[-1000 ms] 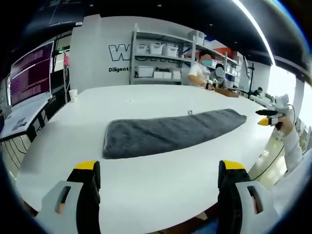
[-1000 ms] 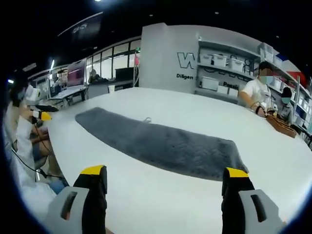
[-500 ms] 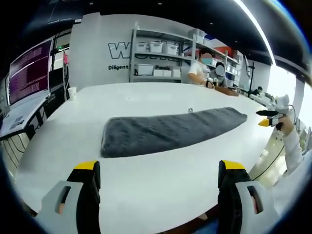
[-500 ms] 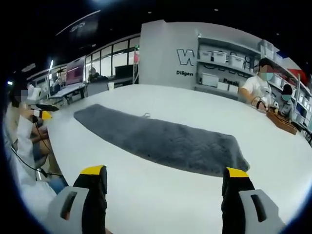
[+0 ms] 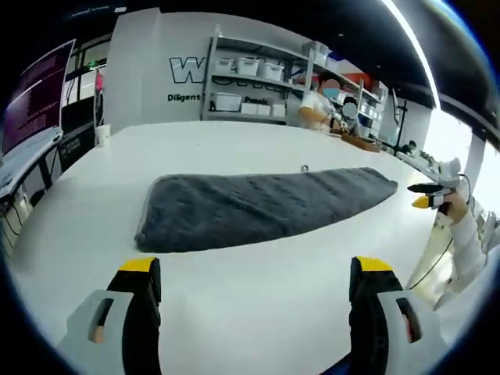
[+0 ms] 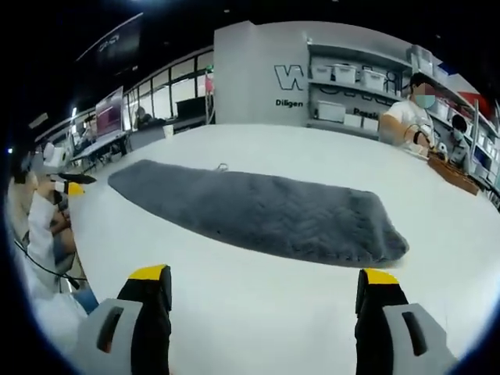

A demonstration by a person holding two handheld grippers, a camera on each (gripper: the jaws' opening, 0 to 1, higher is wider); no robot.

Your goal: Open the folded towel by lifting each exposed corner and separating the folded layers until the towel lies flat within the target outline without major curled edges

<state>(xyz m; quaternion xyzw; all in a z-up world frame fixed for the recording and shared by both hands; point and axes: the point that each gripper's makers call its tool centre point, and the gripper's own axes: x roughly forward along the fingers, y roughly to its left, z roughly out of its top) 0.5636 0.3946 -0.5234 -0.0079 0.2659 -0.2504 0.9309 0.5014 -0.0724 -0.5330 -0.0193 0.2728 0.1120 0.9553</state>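
A dark grey towel [image 5: 262, 205] lies folded into a long strip on the white table [image 5: 258, 305]. In the right gripper view the same towel [image 6: 258, 211] runs from upper left to lower right. My left gripper [image 5: 258, 277] stands open a short way in front of the towel's near long edge, nothing between its jaws. My right gripper [image 6: 266, 285] is open too, short of the towel's near edge. The right gripper [image 5: 426, 195] also shows far off at the right in the left gripper view, and the left gripper [image 6: 70, 183] at the left in the right gripper view.
A small metal bit [image 5: 305, 168] lies on the table just behind the towel. A paper cup [image 5: 102, 135] stands at the far left edge. Shelves with white bins [image 5: 250, 82] line the back wall. A seated person [image 6: 410, 117] works at the table's far side.
Both cameras have come closer to the towel and lower over the table, so the towel looks larger. The towel itself has not moved. Both grippers stay open.
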